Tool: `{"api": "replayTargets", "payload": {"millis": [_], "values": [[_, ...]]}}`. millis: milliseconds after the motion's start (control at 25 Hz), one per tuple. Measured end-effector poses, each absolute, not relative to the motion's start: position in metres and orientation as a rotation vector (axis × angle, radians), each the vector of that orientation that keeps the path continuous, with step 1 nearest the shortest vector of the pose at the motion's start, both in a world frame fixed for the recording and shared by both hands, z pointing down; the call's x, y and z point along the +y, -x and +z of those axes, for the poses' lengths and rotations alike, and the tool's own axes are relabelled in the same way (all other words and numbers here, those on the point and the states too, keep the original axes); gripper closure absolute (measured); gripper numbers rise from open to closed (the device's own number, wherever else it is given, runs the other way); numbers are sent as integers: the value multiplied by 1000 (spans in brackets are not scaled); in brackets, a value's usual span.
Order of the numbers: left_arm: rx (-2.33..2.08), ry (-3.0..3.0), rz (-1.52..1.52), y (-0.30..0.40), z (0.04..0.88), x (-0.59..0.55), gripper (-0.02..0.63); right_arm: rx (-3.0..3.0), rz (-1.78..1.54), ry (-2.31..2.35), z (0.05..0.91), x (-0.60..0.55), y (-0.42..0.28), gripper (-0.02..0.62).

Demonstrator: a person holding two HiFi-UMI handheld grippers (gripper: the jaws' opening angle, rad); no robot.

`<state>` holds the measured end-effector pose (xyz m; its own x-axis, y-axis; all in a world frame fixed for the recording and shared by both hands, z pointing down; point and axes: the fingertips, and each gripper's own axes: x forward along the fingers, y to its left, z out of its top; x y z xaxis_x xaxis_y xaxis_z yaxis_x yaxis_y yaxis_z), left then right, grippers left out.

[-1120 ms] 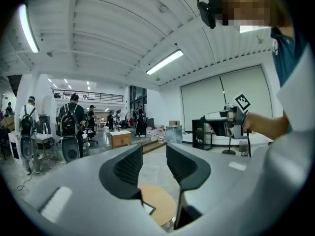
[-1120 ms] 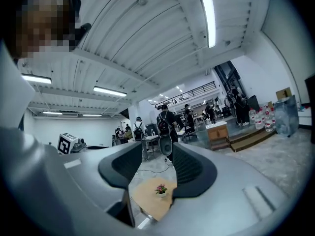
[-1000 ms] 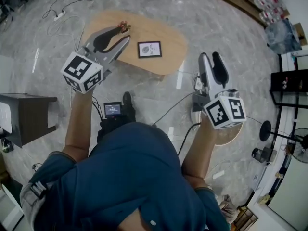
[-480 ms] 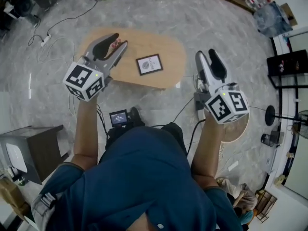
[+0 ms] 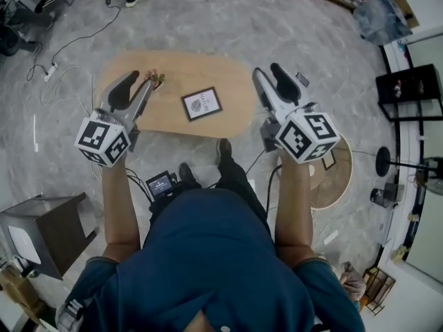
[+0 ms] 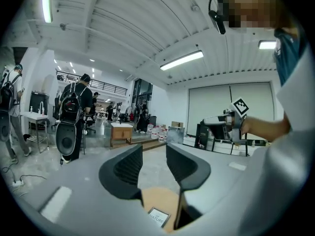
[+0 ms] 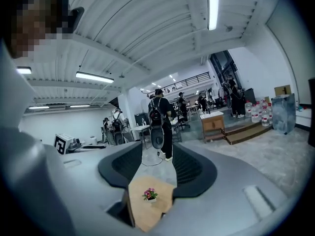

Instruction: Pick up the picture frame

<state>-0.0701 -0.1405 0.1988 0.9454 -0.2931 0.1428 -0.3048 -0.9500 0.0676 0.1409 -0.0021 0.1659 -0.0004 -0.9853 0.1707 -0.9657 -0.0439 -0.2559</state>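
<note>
Oval table (image 5: 232, 75) bears picture frame (image 5: 201, 104); left gripper (image 5: 142, 80), right gripper (image 5: 266, 70) flank it, open, empty.

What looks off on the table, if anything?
Little. The picture frame lies flat, face up, near the middle of the wooden table, turned slightly askew to its edge. The small flower pot stands upright. Nothing looks spilled or broken.

looks like an open lab hall: ribbed ceiling (image 6: 123, 23), strip lights (image 6: 181, 60), cables (image 5: 82, 33) across a marble floor (image 5: 208, 16), people (image 7: 158, 117) wearing backpack rigs.
</note>
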Motion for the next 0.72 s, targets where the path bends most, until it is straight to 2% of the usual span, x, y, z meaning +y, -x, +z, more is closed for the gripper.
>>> {"api": "replayTargets", "payload": {"millis": [360, 720], "values": [[-674, -2865, 312, 8, 238, -190, 462, 2311, -674, 1975, 219, -91, -213, 410], [-715, -2747, 438, -27, 311, -219, 459, 2409, -868, 1865, 301, -146, -244, 410]]}}
